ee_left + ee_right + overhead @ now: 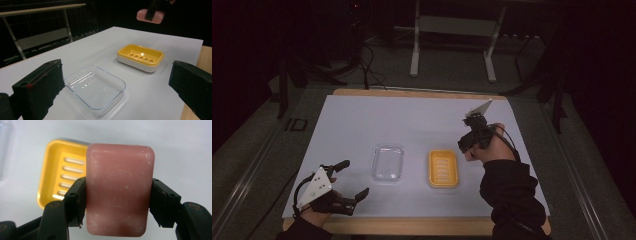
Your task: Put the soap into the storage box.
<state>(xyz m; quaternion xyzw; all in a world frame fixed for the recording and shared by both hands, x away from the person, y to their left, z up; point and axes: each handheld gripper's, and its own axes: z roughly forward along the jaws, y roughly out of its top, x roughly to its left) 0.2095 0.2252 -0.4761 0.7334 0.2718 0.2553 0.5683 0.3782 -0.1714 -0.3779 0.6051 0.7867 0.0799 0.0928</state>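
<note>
Soap (pixel 119 192) is the worry: my right gripper (pixel 117 202) has it clamped by its long edges, in the air just beside and above the yellow soap dish (pixel 443 168). Those faces look slick, so I judge a tilt or a jolt could let the bar slide out and land on the white mat (pixel 362 120) (or hit the dish rim and tip it). My left gripper (pixel 346 181) rests near the clear tray (pixel 387 162), jaws wide apart and empty.
</note>
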